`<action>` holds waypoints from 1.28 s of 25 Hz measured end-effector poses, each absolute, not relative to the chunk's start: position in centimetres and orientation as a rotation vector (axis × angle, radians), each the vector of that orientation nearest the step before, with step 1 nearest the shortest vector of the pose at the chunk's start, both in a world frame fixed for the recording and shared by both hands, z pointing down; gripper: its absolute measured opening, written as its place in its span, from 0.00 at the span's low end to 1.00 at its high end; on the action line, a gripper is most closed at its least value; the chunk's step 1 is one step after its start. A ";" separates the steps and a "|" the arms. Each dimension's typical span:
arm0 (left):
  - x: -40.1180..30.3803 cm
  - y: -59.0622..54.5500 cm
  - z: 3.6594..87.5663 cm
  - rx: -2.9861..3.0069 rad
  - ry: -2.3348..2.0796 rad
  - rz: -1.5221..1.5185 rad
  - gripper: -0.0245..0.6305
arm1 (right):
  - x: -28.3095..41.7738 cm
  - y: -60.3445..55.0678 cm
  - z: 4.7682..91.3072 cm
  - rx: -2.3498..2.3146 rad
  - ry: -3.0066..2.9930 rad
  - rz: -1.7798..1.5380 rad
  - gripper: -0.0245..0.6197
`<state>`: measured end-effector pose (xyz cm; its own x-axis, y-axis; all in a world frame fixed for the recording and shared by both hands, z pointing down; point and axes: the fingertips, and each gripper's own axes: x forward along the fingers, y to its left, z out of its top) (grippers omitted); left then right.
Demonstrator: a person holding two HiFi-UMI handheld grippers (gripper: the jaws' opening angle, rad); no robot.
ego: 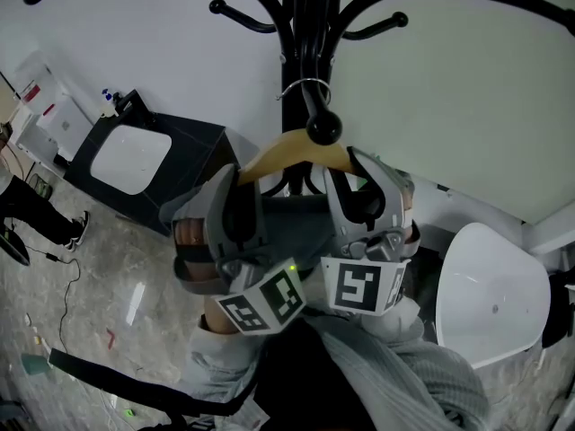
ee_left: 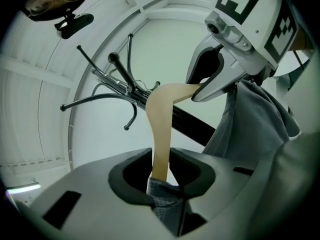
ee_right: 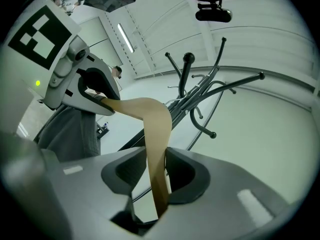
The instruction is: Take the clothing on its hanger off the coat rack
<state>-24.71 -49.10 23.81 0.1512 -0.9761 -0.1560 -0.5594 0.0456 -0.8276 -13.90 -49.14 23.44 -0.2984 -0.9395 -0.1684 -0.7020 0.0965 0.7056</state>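
Head view first: the wooden hanger (ego: 296, 149) hangs by its wire hook (ego: 304, 86) on the black coat rack (ego: 304, 25), close against the white wall, and the rack's curved arms spread just above it. The left gripper (ego: 235, 196) and right gripper (ego: 361, 187) sit at the hanger's two shoulders, with the grey clothing (ego: 296, 218) draped between them. Room to move is tight, with a black cabinet (ego: 193, 142) low on the left and a white chair (ego: 494, 303) low on the right. Left gripper view shows what the head view hides: the jaws are pinched on the hanger's wooden arm (ee_left: 161, 134), with grey cloth (ee_left: 165, 201) caught in the bite. Right gripper view: the jaws are clamped on bare wood (ee_right: 156, 139), no cloth in there.
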 end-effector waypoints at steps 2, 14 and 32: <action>-24.7 -49.1 23.9 -1.611 1.508 -0.647 0.20 | -13.9 -49.2 23.6 1.622 -2.048 -1.025 0.22; -19.5 -47.3 19.7 -1.570 1.439 -0.537 0.20 | -8.8 -46.8 19.8 1.755 -1.964 -1.092 0.22; 9.8 -39.6 19.9 -1.884 1.034 -0.307 0.20 | 19.3 -34.3 19.7 2.023 -1.456 -0.868 0.22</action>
<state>9.81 -39.65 19.91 0.6139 -0.7634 -0.2010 -0.5300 -0.2098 -0.8217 19.32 -34.26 19.67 0.2258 -0.9518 -0.2074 -0.6348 -0.3053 0.7098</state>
